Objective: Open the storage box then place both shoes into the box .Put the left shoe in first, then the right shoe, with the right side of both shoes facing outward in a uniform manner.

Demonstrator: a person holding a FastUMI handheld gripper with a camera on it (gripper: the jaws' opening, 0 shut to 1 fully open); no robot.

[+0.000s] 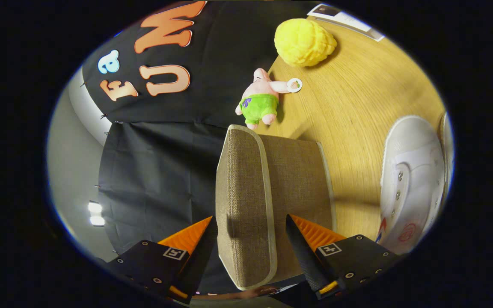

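A yellow bumpy plush ball [304, 41] sits on the wooden desk [357, 107] near its far edge. Just beside it, closer in, a pink starfish plush toy [260, 98] in green shorts lies at the desk's edge, a round tag [294, 85] on its arm. A white booklet [345, 20] lies beyond the ball.

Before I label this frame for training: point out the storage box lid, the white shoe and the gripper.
storage box lid [246, 192]: gripper view, woven top face.
white shoe [413, 179]: gripper view, laced upper.
gripper [248, 224]: gripper view, midway between fingertips, open around lid.
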